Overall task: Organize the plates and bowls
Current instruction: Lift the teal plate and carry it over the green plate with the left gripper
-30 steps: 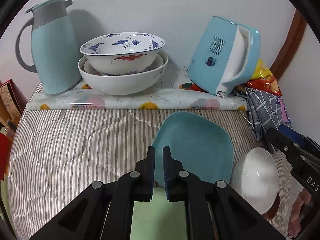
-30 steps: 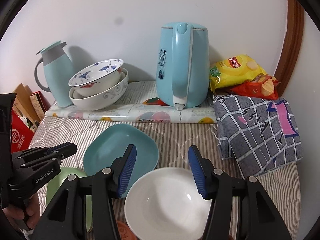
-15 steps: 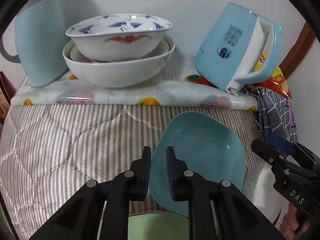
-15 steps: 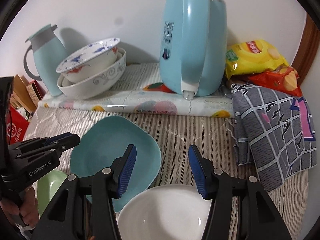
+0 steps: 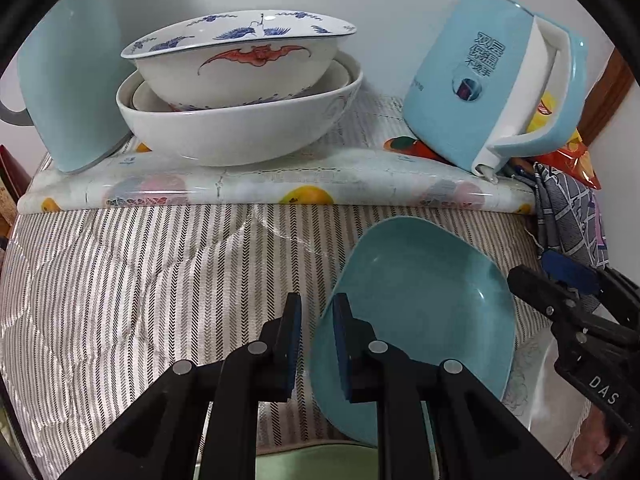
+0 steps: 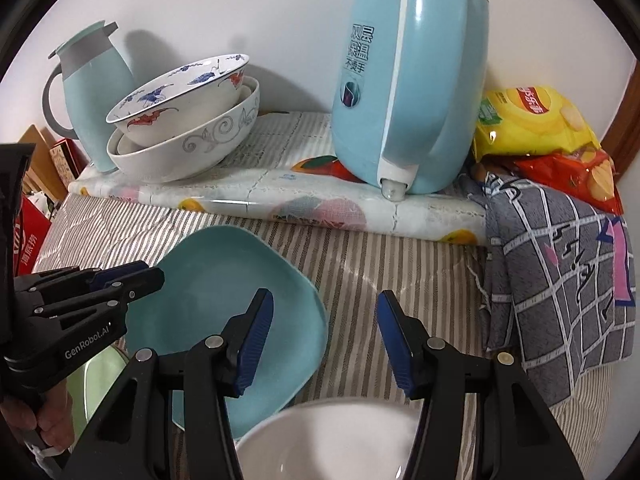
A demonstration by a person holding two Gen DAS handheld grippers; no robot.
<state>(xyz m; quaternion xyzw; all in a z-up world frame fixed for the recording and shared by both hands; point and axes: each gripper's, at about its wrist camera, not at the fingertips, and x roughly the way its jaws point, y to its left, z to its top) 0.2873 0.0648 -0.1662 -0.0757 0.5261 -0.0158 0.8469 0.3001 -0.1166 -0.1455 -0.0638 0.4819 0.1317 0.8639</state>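
Note:
A teal squarish plate (image 5: pixel 424 316) lies on the striped cloth; it also shows in the right wrist view (image 6: pixel 224 312). My left gripper (image 5: pixel 317 344) is slightly open, its jaws astride the plate's left rim with a gap still showing. My right gripper (image 6: pixel 322 336) is wide open above the plate's right edge and a white bowl (image 6: pixel 332 444). A green plate (image 5: pixel 320 462) lies under the left gripper. A blue-patterned bowl (image 5: pixel 240 64) sits nested in a large white bowl (image 5: pixel 240 128) on the raised shelf.
A light blue jug (image 5: pixel 68 92) stands left of the stacked bowls, a blue kettle (image 6: pixel 408 88) right of them. A grey checked cloth (image 6: pixel 560 280) and snack bags (image 6: pixel 536 120) lie at the right. The floral-covered shelf edge (image 5: pixel 280 190) crosses the scene.
Both grippers moved forward toward the shelf. My left gripper's jaws have parted a little and now straddle the teal plate's left rim. The right gripper stayed wide open.

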